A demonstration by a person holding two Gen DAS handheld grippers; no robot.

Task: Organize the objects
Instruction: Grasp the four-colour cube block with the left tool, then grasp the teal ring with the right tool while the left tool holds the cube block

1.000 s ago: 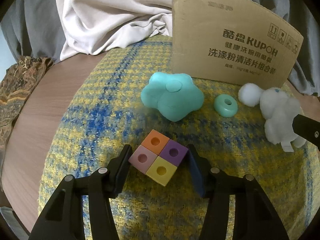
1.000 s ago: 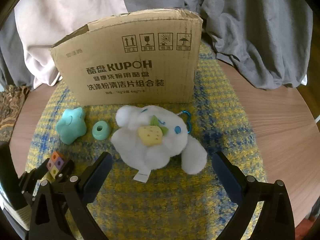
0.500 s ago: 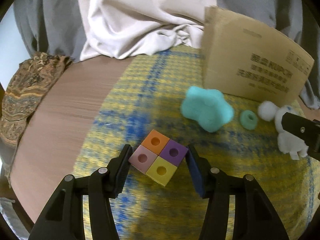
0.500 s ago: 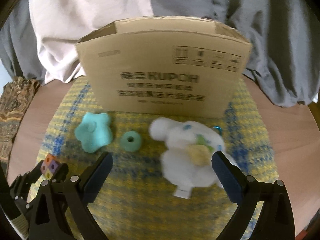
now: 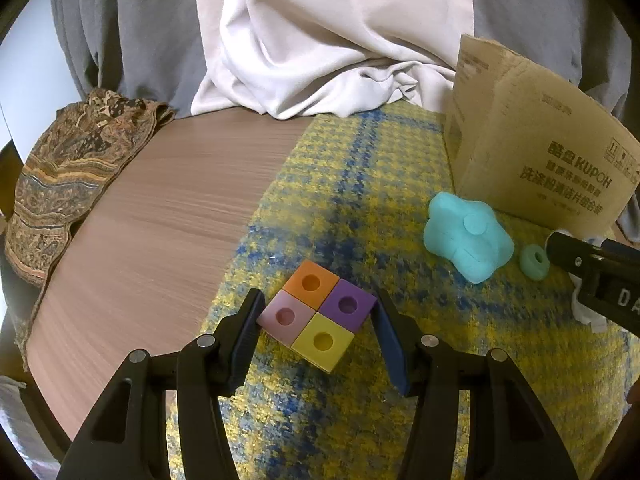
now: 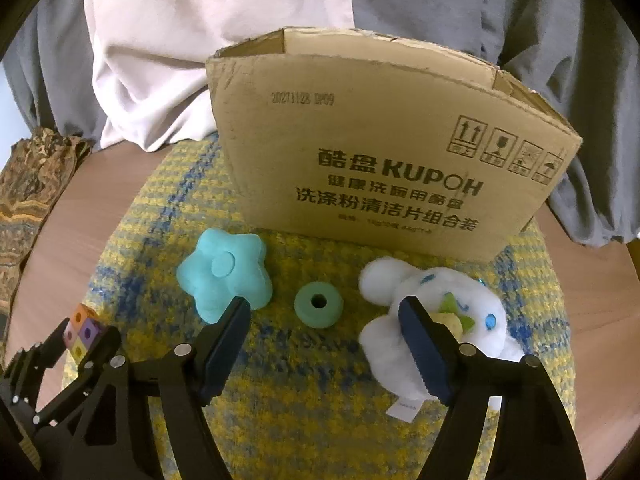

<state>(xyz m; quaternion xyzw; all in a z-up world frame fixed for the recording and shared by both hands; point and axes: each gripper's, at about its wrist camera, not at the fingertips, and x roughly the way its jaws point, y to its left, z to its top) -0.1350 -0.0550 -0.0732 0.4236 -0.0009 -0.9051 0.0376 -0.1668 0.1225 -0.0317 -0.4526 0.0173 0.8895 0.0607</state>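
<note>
The left hand-held gripper (image 5: 318, 322) clamped a four-coloured block (image 5: 317, 315) of orange, purple, pink and yellow cubes above the yellow-and-blue mat (image 5: 360, 184). The right hand-held gripper (image 6: 324, 320), its jaws just closing yet gripping nothing, framed a green ring (image 6: 319, 304) lying between a teal star (image 6: 226, 276) and a white plush toy (image 6: 436, 312), before the cardboard box (image 6: 384, 160).

Star toy (image 6: 226, 276), ring (image 6: 319, 305), plush (image 6: 440, 304) lie left to right before the box (image 6: 384, 160)
</note>
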